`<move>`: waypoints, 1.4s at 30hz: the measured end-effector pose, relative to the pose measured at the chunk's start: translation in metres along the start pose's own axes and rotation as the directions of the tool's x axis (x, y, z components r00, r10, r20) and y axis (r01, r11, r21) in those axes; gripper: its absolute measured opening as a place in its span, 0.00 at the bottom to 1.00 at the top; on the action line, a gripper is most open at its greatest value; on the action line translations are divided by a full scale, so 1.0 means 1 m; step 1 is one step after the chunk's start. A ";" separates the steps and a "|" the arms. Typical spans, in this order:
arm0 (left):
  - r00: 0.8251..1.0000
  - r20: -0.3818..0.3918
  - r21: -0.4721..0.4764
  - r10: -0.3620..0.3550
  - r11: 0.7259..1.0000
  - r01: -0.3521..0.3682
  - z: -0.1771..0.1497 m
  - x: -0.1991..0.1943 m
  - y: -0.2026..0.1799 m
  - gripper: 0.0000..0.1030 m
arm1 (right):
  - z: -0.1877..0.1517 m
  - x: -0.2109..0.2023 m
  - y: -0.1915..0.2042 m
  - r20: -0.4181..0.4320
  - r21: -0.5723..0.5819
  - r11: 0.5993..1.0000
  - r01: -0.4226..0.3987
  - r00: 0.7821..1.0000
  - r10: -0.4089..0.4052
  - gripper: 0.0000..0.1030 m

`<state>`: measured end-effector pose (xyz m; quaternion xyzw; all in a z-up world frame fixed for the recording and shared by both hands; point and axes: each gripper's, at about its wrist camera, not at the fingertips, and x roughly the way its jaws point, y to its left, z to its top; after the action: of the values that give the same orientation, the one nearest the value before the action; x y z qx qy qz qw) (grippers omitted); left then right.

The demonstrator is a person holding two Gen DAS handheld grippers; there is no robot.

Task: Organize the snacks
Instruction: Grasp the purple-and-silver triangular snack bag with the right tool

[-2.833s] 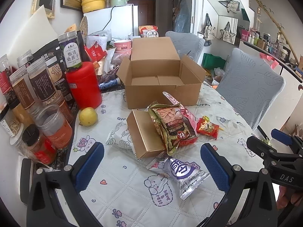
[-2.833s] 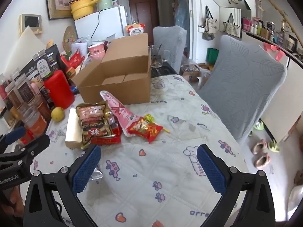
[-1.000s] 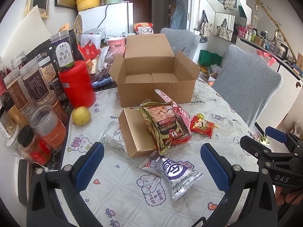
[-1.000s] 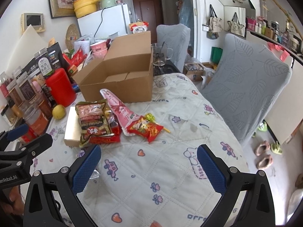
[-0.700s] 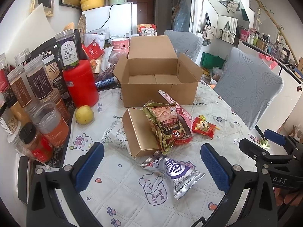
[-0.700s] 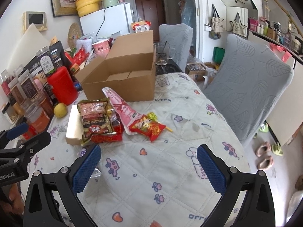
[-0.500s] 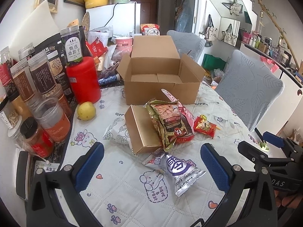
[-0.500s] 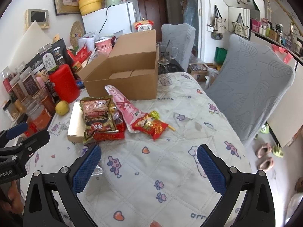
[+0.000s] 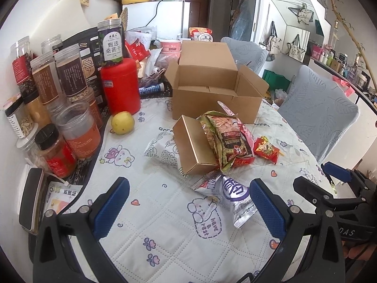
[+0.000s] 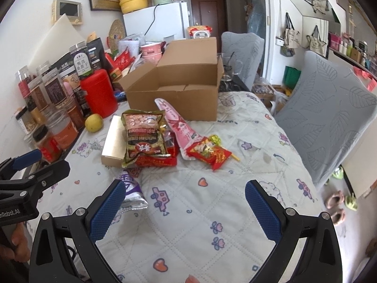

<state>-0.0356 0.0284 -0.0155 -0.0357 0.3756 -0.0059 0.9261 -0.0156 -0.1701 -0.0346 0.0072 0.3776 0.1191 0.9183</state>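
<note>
Crinkly foil and thin plastic make up most of what I have to sort: a heap of snack packets lies on the quilted white worktop (image 9: 165,214) just in front of the open brown cardboard box (image 9: 213,94), which looks empty from here. My left tongs (image 9: 187,202) are spread wide with nothing between them, and my right tongs (image 10: 183,202) are likewise released and empty, both hovering over the cloth short of the heap.

Nearest me is the silver and purple foil pouch (image 9: 232,192), lying flat and partly tucked under the shiny gold rectangular carton (image 9: 194,147). I judge the pouch light, puffy and slick, so I would pinch its crimped end seam rather than its air-filled belly. The carton looks stiff and smooth; across its narrow sides seems the surest hold. Leaning on it is the gold-edged brown and red nut bag (image 10: 143,134), over a long pink pouch (image 10: 180,128), with a small red sweet wrapper (image 10: 208,152) just beside them. All seem soft and crushable, so I would close gently.
</note>
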 end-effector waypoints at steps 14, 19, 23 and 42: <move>0.997 -0.077 -0.084 0.032 0.996 -0.038 -0.032 0.021 0.047 1.00 | -0.009 0.057 0.041 -0.121 -0.092 0.983 -0.162 0.981 0.150 1.00; 0.994 -0.093 -0.115 0.056 0.991 -0.066 -0.036 0.028 0.061 1.00 | -0.004 0.079 0.057 -0.162 -0.150 0.971 -0.188 0.973 0.164 1.00; 0.994 -0.090 -0.156 0.068 0.984 -0.082 -0.033 0.032 0.069 1.00 | -0.001 0.099 0.072 -0.209 -0.199 0.957 -0.209 0.964 0.167 0.94; 0.996 -0.094 -0.083 0.005 0.996 -0.013 0.007 0.063 0.040 1.00 | -0.017 0.110 0.046 -0.317 -0.196 0.945 -0.260 0.929 0.190 0.38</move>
<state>0.0141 0.0662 -0.0575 -0.0723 0.4185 0.0121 0.9052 0.0379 -0.1023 -0.1183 -0.0758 0.4898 0.2679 0.8262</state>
